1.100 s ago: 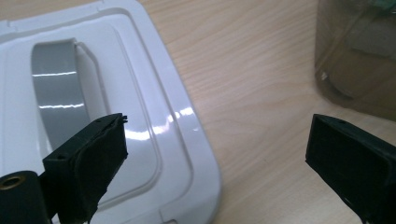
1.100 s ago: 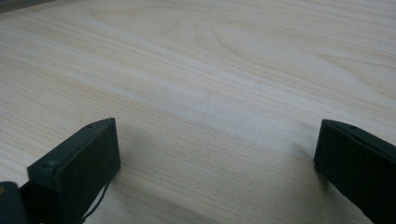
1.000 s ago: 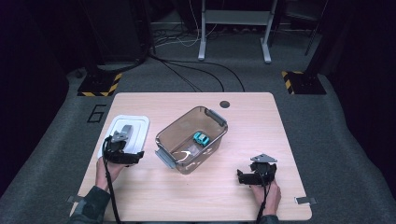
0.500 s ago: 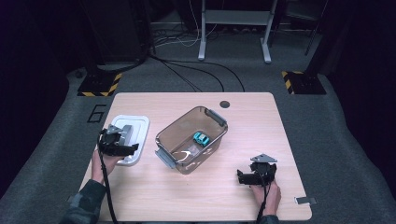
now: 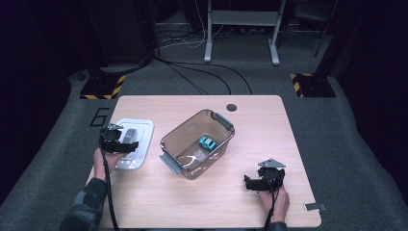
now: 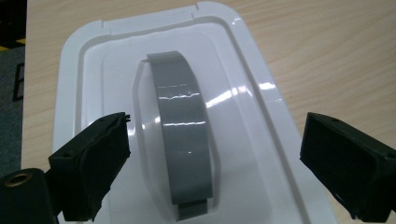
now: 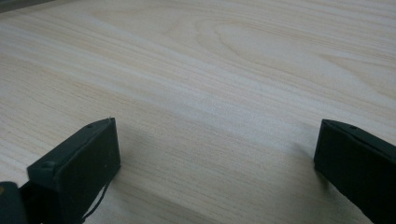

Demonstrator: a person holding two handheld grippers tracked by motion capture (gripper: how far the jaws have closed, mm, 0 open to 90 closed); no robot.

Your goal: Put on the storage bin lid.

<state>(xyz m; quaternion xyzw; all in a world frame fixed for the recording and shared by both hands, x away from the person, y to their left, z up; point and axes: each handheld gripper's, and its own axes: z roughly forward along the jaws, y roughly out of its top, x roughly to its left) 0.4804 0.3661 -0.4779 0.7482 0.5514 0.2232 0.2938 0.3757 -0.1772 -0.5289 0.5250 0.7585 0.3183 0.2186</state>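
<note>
A white box lid [image 5: 142, 129] with a grey strap handle [image 6: 182, 126] lies flat at the table's left side. My left gripper [image 5: 130, 141] hovers over the lid's near half. Its jaws stand open on either side of the handle [image 5: 130, 134] without touching it, as the left gripper view [image 6: 215, 163] shows. A clear dark bin [image 5: 214, 155] stands at an angle in the middle of the table, with a teal toy car [image 5: 207, 142] inside. My right gripper [image 5: 249, 183] rests low at the front right, open over bare wood [image 7: 217, 158] with nothing between its jaws.
The bin has a grey handle at each end [image 5: 222, 119]. A round cable hole [image 5: 232, 107] sits at the table's far edge. A small grey tag [image 5: 315, 207] lies by the front right corner. Bare wood [image 5: 192, 202] lies between the two hands.
My left hand has moved away from the person, farther over the white lid. The right hand has kept still.
</note>
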